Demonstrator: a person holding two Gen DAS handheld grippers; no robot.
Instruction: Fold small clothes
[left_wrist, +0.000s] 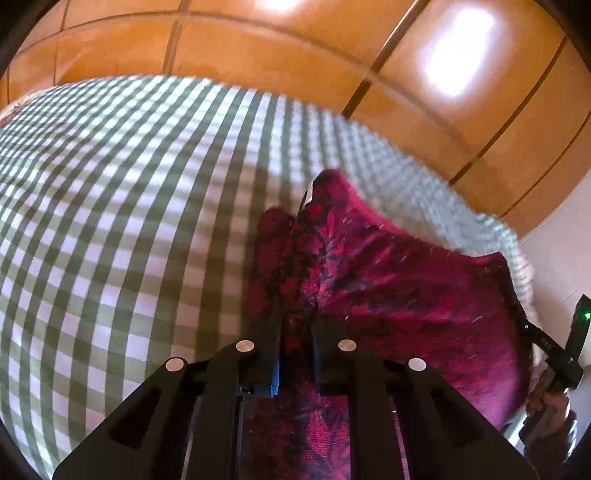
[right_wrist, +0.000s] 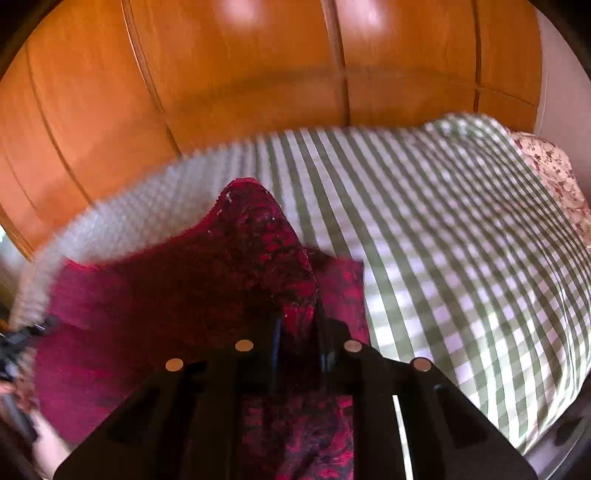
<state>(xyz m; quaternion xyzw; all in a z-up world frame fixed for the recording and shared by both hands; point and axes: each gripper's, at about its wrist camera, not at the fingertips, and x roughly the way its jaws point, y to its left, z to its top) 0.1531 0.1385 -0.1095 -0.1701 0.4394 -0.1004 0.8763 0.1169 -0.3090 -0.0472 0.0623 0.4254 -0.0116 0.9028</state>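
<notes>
A magenta garment (left_wrist: 406, 280) with a black pattern hangs stretched between both grippers above the bed. In the left wrist view my left gripper (left_wrist: 291, 210) is shut on one edge of it, and cloth drapes over both fingers and hides most of them. In the right wrist view the same garment (right_wrist: 166, 295) is bunched up between the fingers of my right gripper (right_wrist: 297, 295), which is shut on it with its fingertips covered. The cloth sags in a wide sheet from one gripper towards the other.
A green and white checked bed cover (left_wrist: 129, 221) (right_wrist: 461, 240) spreads below. Orange wooden wardrobe doors (left_wrist: 295, 44) (right_wrist: 221, 74) stand behind the bed. A floral pillow (right_wrist: 554, 173) lies at the far right. A hand (left_wrist: 550, 398) holds the other tool at the right edge.
</notes>
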